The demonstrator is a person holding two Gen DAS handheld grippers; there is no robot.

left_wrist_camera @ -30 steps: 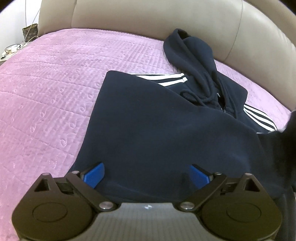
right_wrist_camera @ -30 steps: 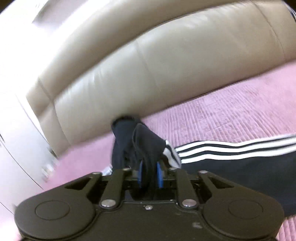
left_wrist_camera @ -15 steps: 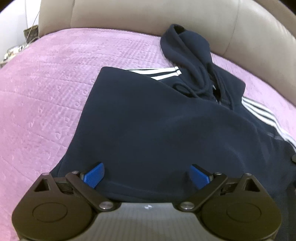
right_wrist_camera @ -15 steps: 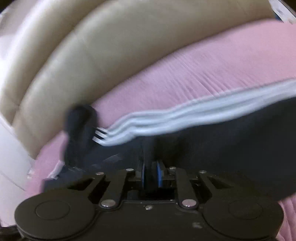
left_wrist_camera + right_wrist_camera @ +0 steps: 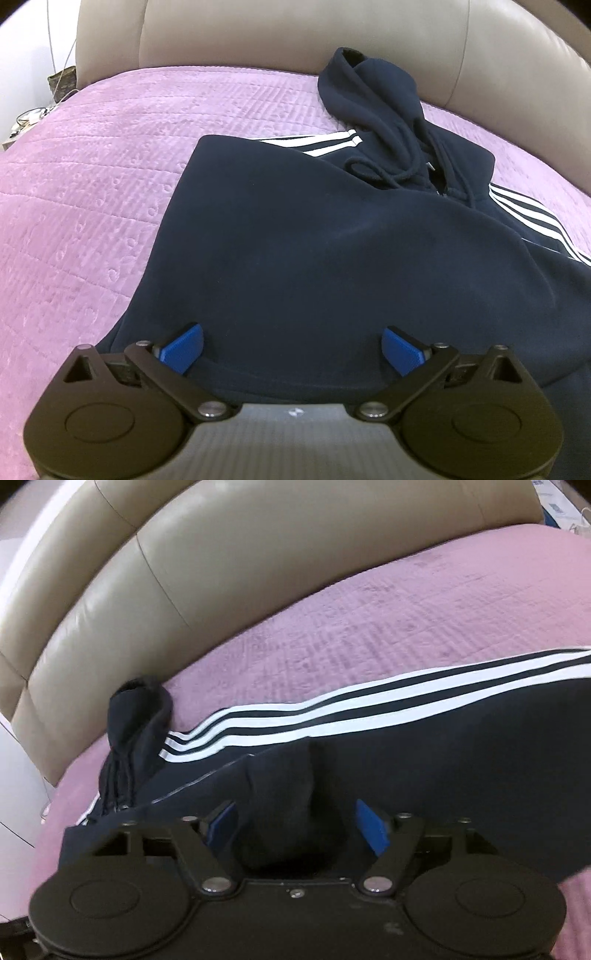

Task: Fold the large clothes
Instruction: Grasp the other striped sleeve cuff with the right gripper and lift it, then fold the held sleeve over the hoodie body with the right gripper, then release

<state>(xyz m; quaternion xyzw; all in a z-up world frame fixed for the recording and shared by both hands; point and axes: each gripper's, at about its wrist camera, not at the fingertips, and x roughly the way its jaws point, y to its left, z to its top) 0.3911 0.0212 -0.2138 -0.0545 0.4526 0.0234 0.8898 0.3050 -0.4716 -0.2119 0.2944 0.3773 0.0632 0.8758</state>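
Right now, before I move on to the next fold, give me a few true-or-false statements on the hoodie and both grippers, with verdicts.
1. The left gripper is clamped on the hoodie. False: its jaws are spread wide with fabric lying between them, ungripped.
2. The right gripper is open. True: a bunched cuff sits between its parted fingers.
3. The hood lies toward the beige headboard. True.
4. The sleeve stripes are red. False: they are white on navy.
5. The hoodie lies on a bare wooden floor. False: it lies on a pink quilted bedspread.
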